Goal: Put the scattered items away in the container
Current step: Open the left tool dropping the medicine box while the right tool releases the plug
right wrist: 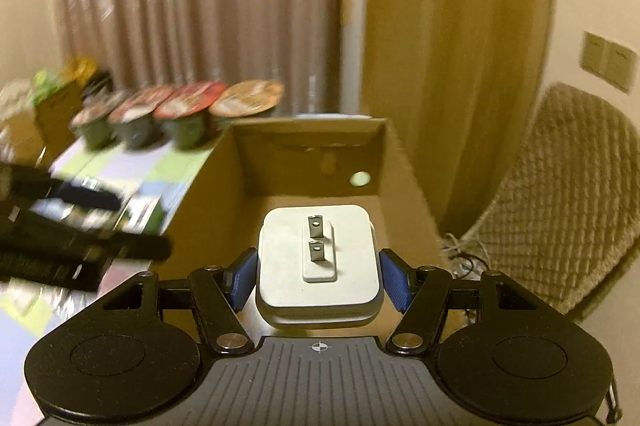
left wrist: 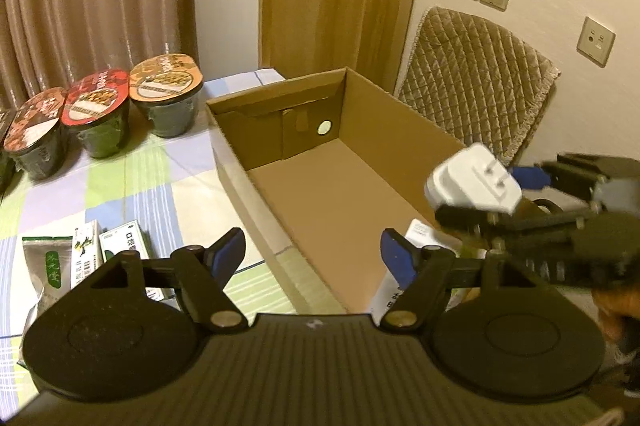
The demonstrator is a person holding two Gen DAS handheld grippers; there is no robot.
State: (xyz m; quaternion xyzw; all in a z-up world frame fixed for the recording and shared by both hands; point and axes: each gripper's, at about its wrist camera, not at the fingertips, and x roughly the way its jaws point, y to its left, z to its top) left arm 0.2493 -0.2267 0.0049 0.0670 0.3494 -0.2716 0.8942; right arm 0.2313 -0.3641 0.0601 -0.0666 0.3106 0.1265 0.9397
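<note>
I am carrying a white square plug adapter with two metal prongs point(right wrist: 318, 262) in my right gripper point(right wrist: 318, 276), whose blue pads sit close against its two sides; it is clamped there, prongs facing forward, held in the air over the near end of the open brown cardboard box point(left wrist: 280, 194). From the left wrist view the adapter hangs just above the box's right wall. So the step in hand, as I judge it, is the delivery: the adapter is lifted and needs lowering into the box and letting go. The next move calls for easing down past the rim, then spreading the pads so it settles flat on the cardboard floor.

My left gripper point(left wrist: 312, 254) is spread wide and holds nothing, hovering over the box's near corner.

The box floor looks bare as far as I can see. Outside it, on the checked counter cloth point(left wrist: 160, 178), stand foil-lidded dark noodle cups point(left wrist: 166, 94) in a row, and small green-and-white cartons point(left wrist: 120, 250) lie near the left gripper, still to be gathered.
</note>
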